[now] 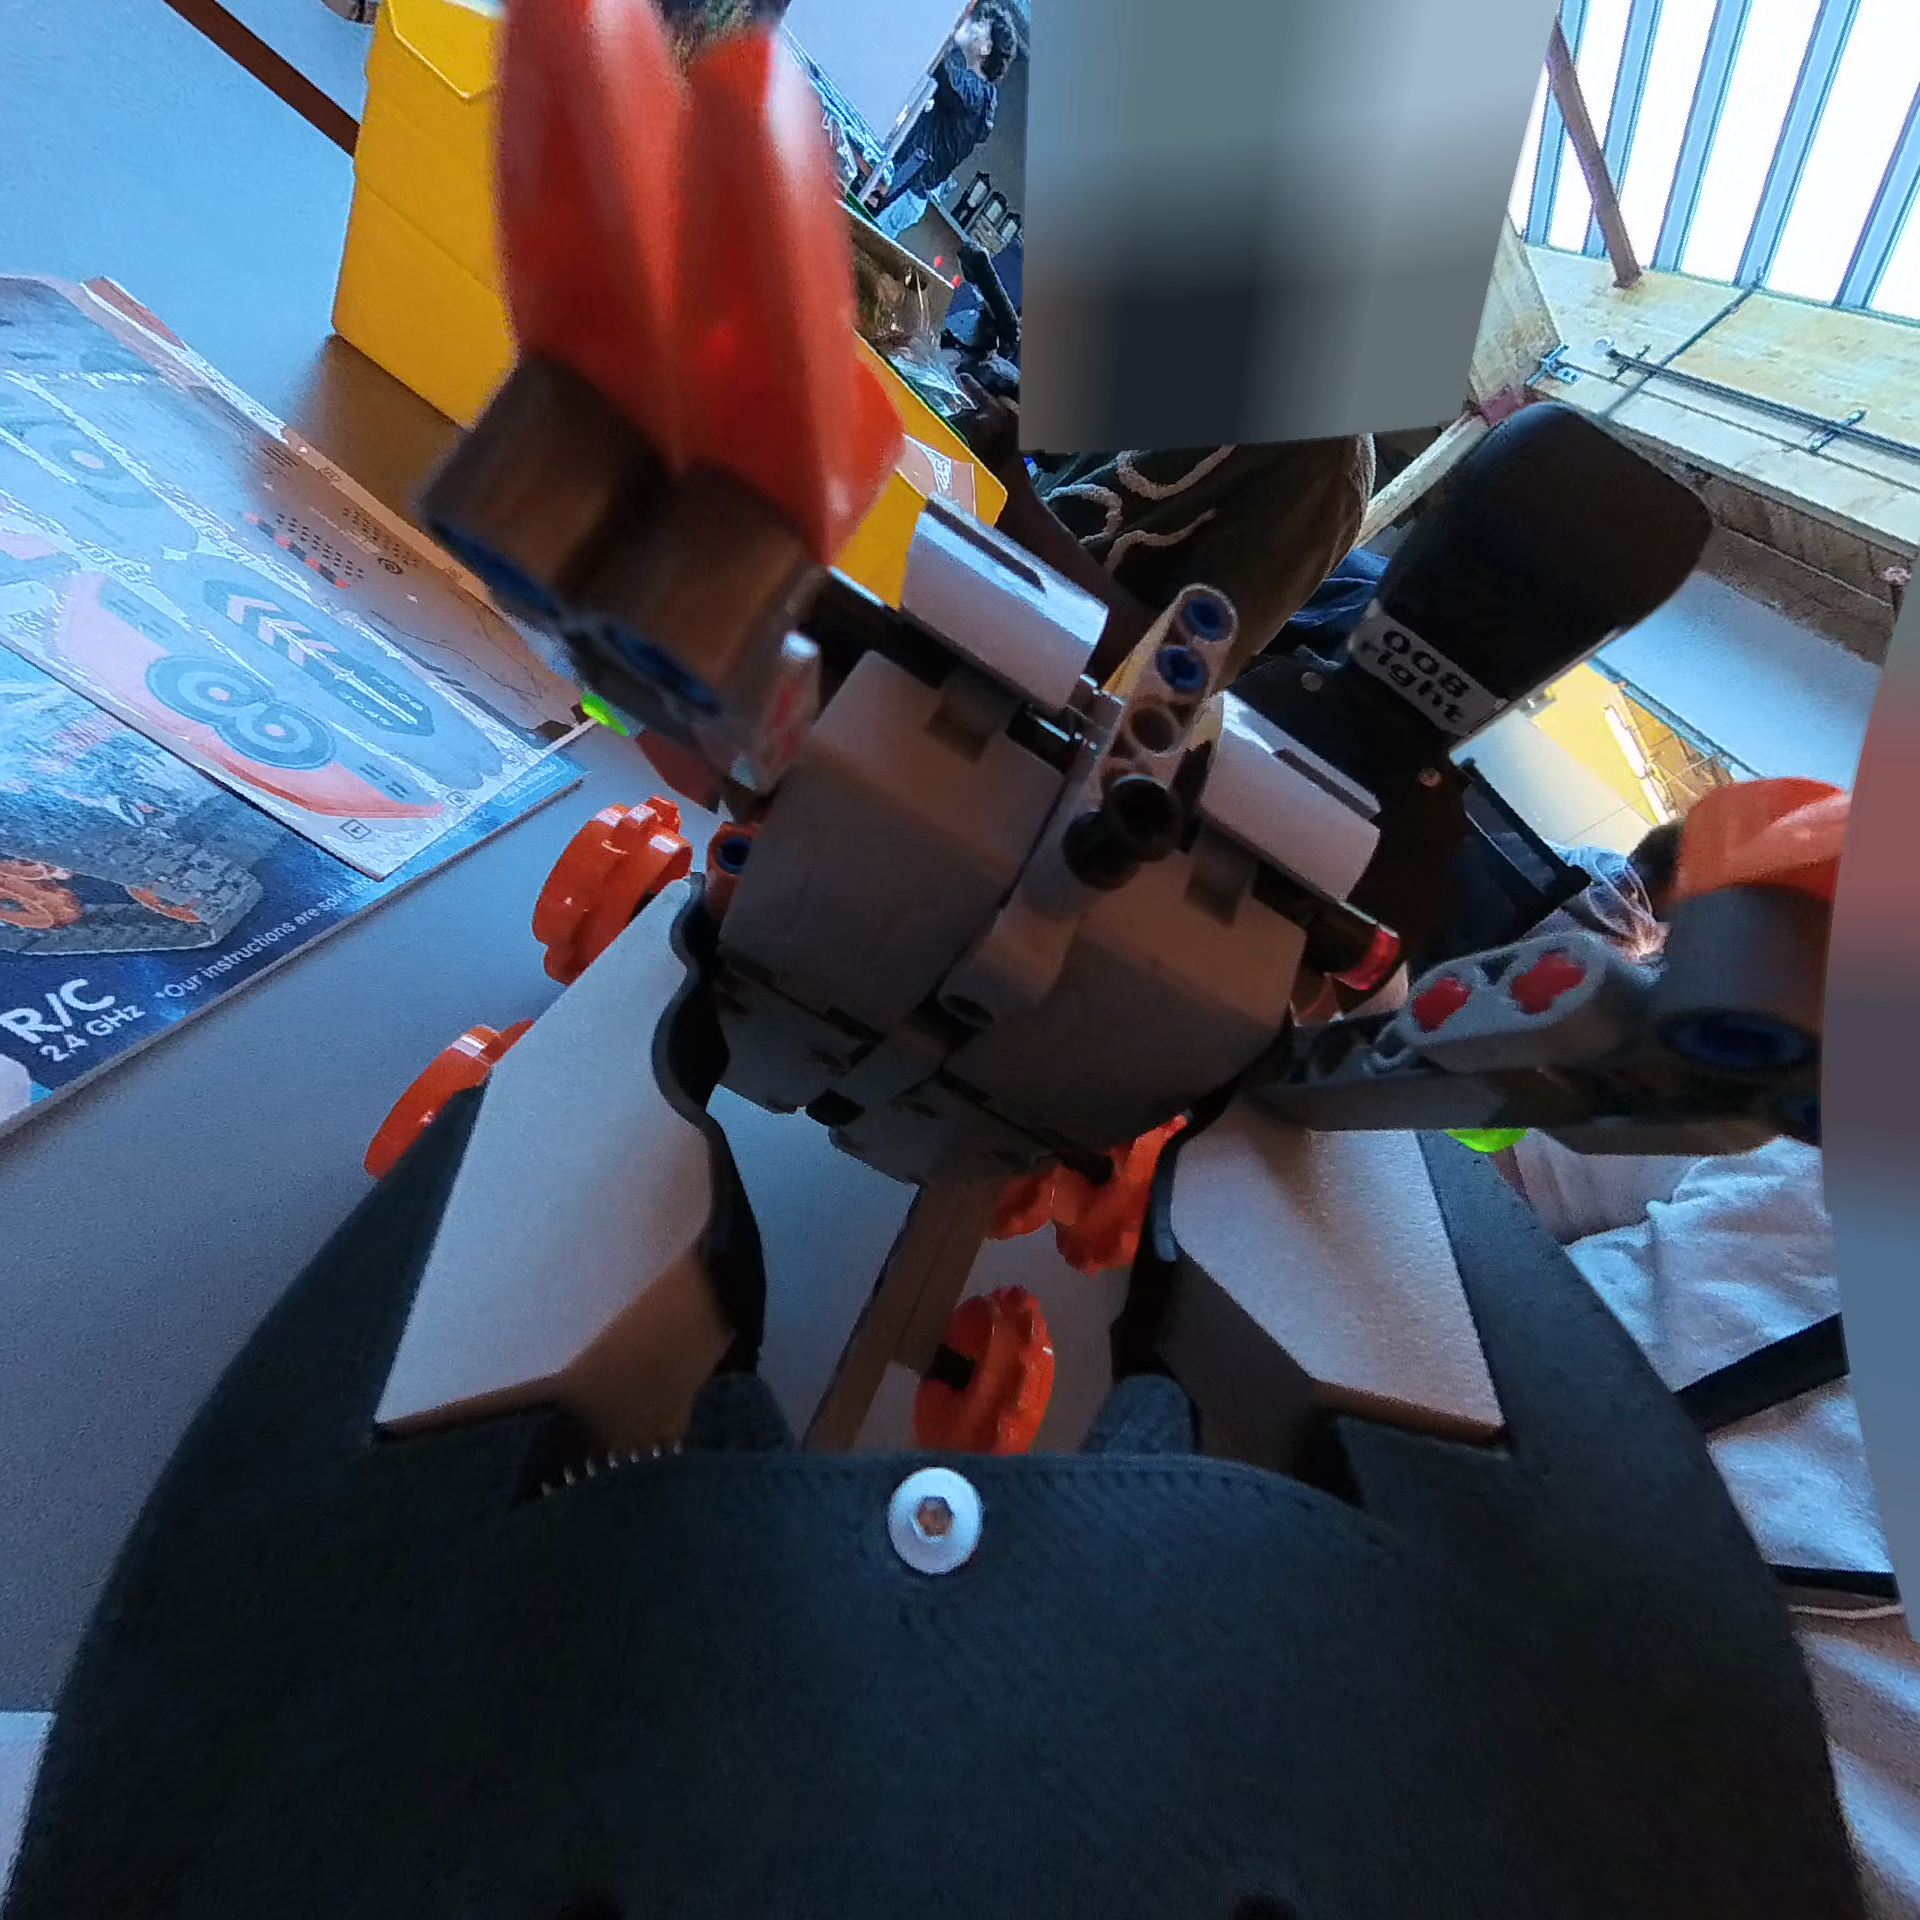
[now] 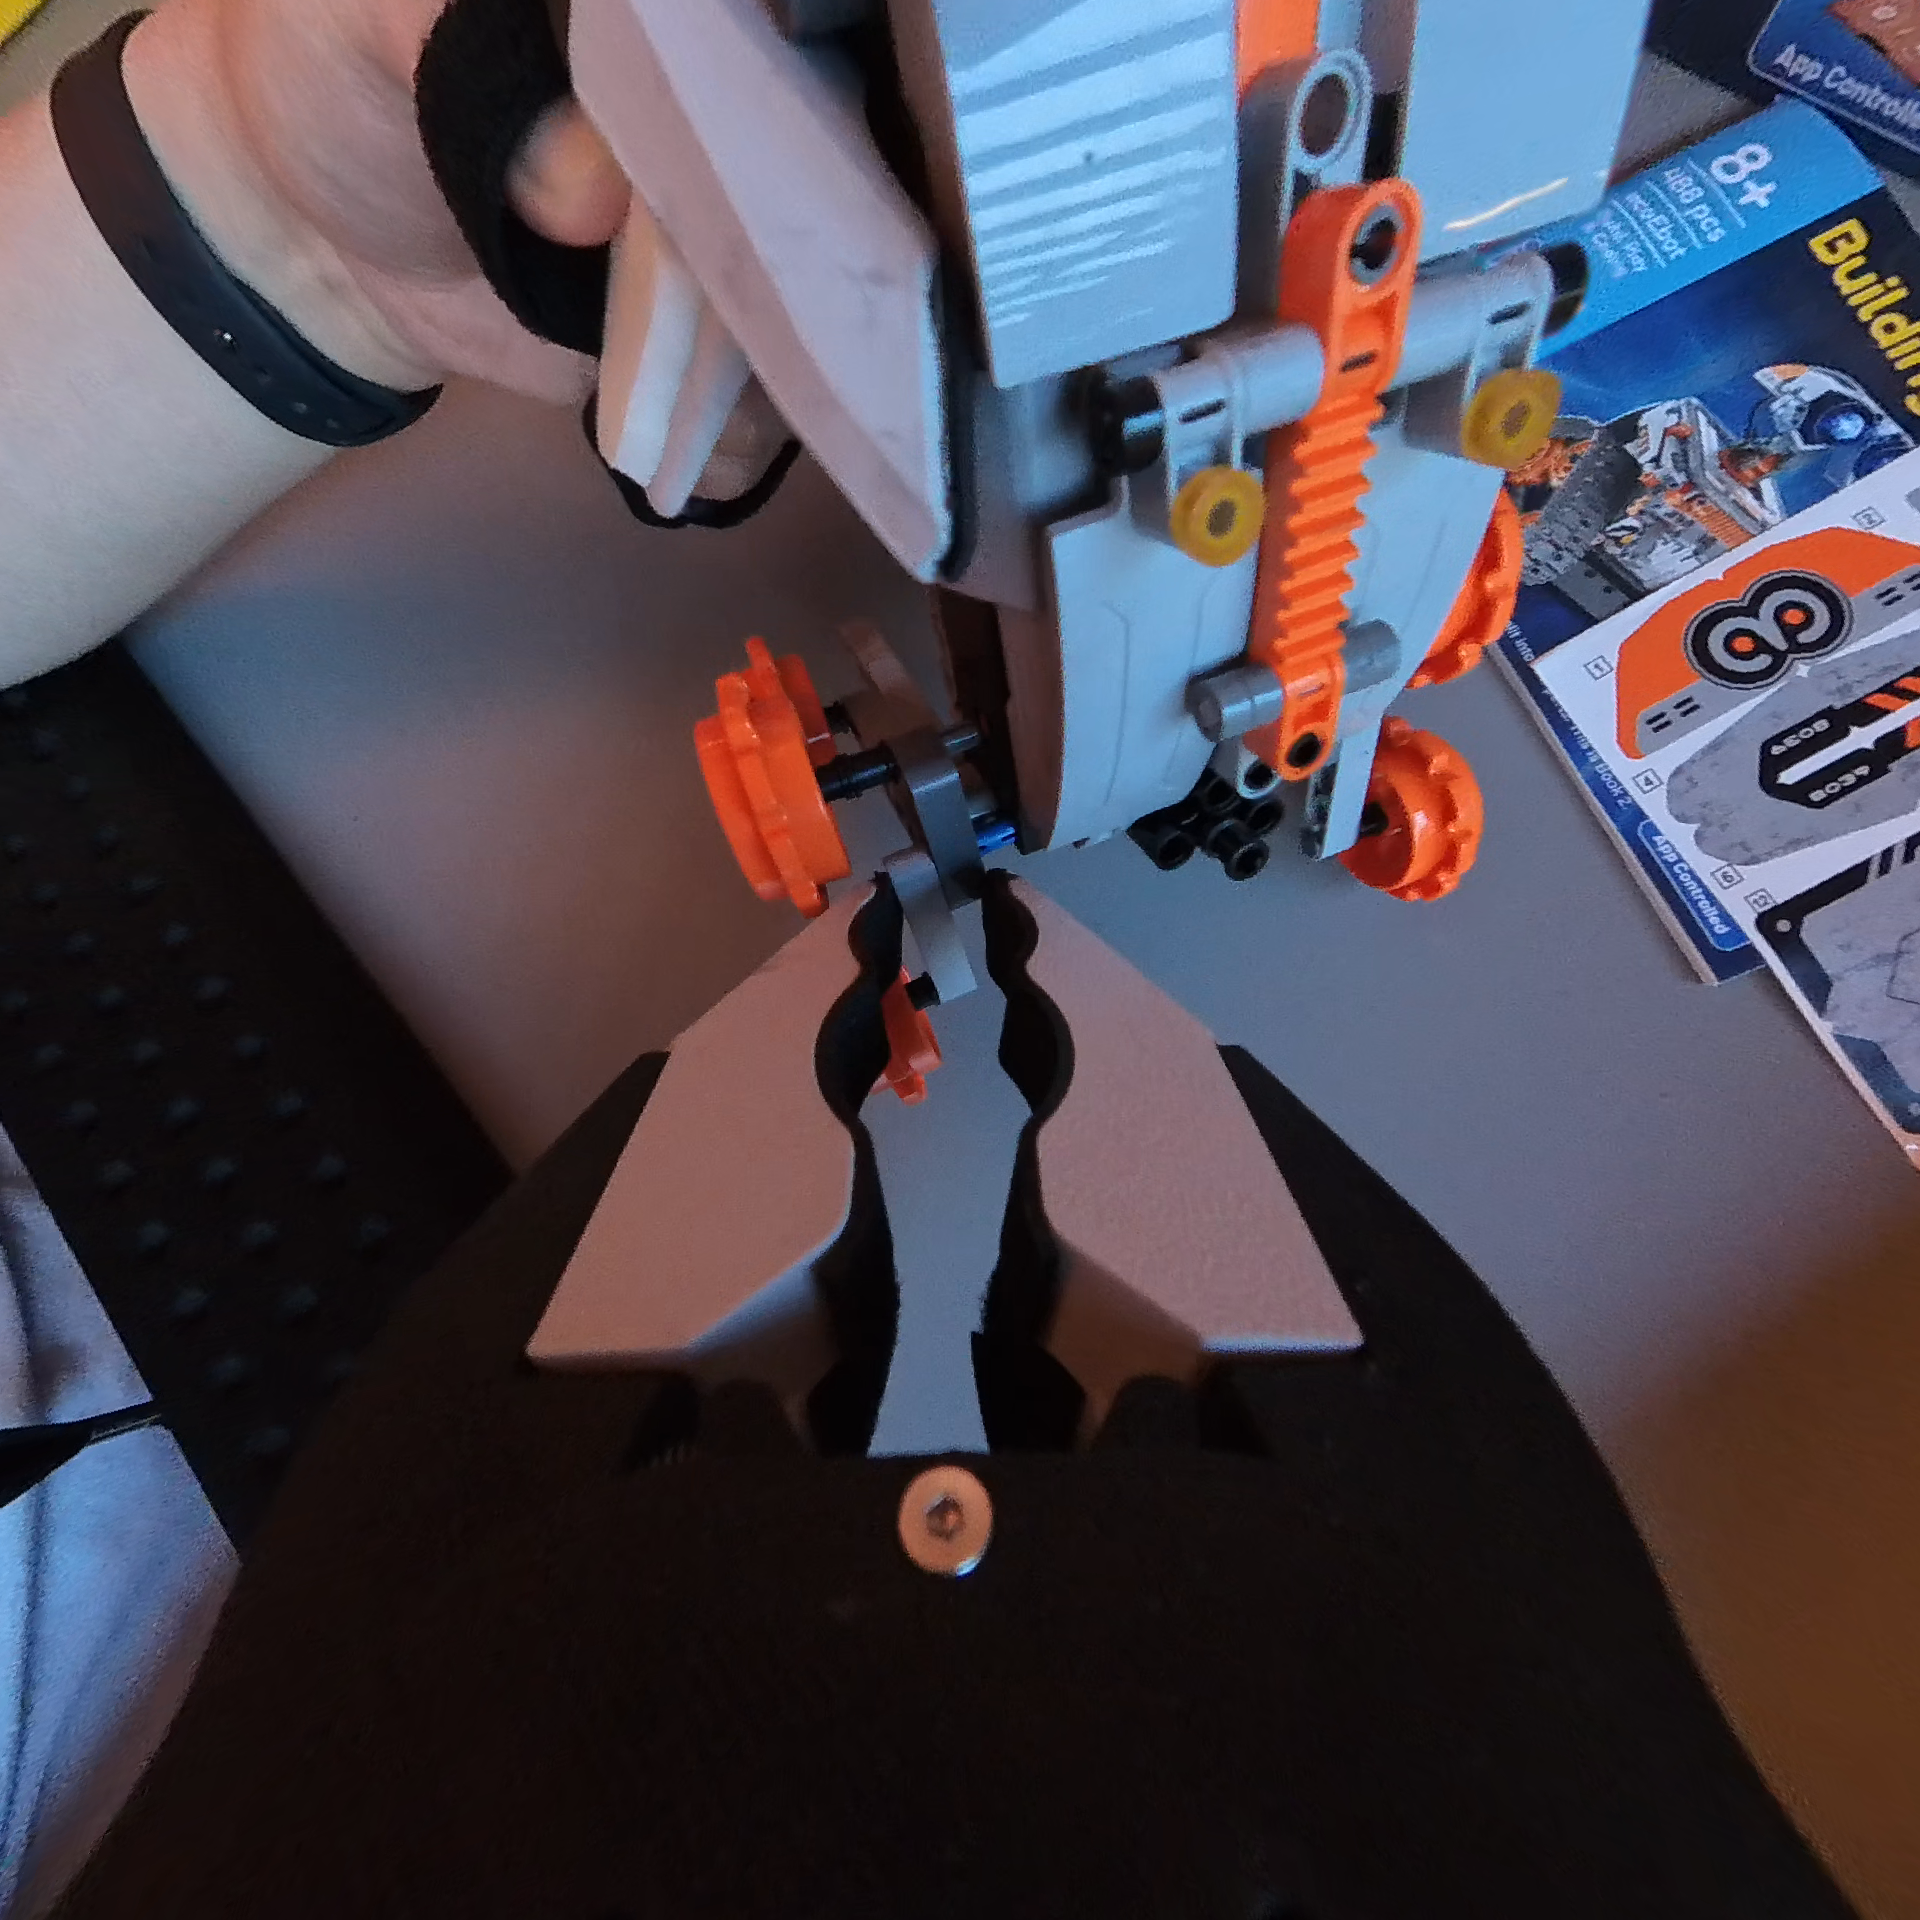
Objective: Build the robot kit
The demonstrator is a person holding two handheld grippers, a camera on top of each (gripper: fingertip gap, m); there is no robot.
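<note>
My left hand-held gripper (image 1: 940,1049) points up and away, its fingers clamped on the grey body of the brick-built robot model (image 1: 997,914), held up above the desk (image 1: 187,1299). My right hand-held gripper (image 2: 935,935) reaches in from below, its fingers pinched together on a small grey beam piece (image 2: 940,883) at the model's lower corner, beside an orange gear wheel (image 2: 764,774). In the right wrist view a hand (image 2: 343,229) with a dark wristband (image 2: 197,270) grips the left gripper's handle. The model's orange top (image 1: 675,260) is blurred, and a mosaic patch hides what is behind. An instruction booklet (image 2: 1704,343) with a sticker sheet (image 2: 1766,707) on it lies on the desk, and a yellow box (image 1: 426,229) stands beyond.
</note>
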